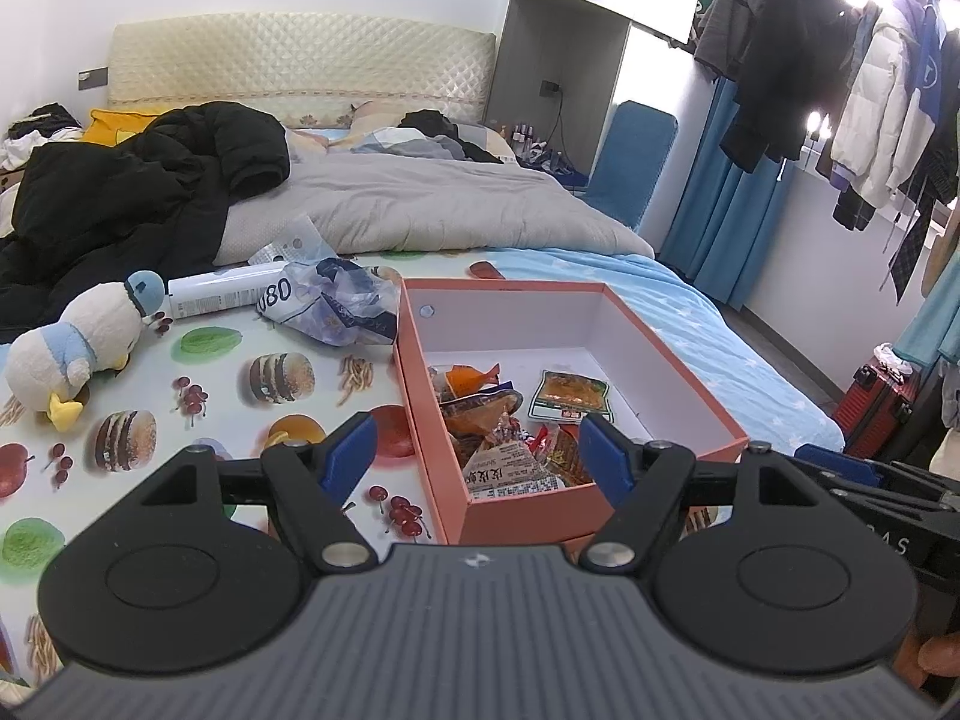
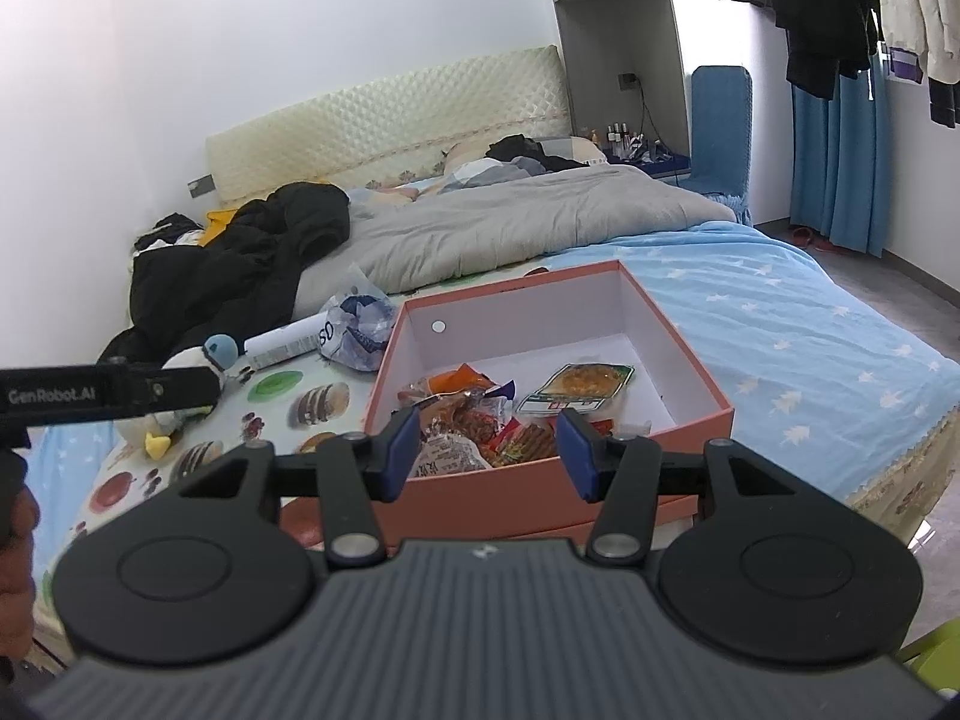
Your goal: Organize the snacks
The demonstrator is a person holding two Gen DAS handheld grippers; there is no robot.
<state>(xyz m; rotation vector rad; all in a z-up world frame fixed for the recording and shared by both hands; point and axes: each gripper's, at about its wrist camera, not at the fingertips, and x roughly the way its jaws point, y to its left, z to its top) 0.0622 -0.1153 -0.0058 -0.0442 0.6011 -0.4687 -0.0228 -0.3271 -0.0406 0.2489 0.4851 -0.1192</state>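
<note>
snack box [image 1: 600, 498] just beyond left gripper [image 1: 477, 456], jaws apart

Matt cardboard box [image 1: 600, 510], glossy wrappers [image 1: 510, 468]

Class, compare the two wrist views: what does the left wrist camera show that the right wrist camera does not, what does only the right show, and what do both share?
Only the left wrist view shows the red suitcase on the floor and the open left gripper from behind.

Only the right wrist view shows red slippers by the curtain and the open right gripper from behind.

Both show the orange box holding snack packets, the plush duck, the crumpled plastic bag, and the black jacket.
</note>
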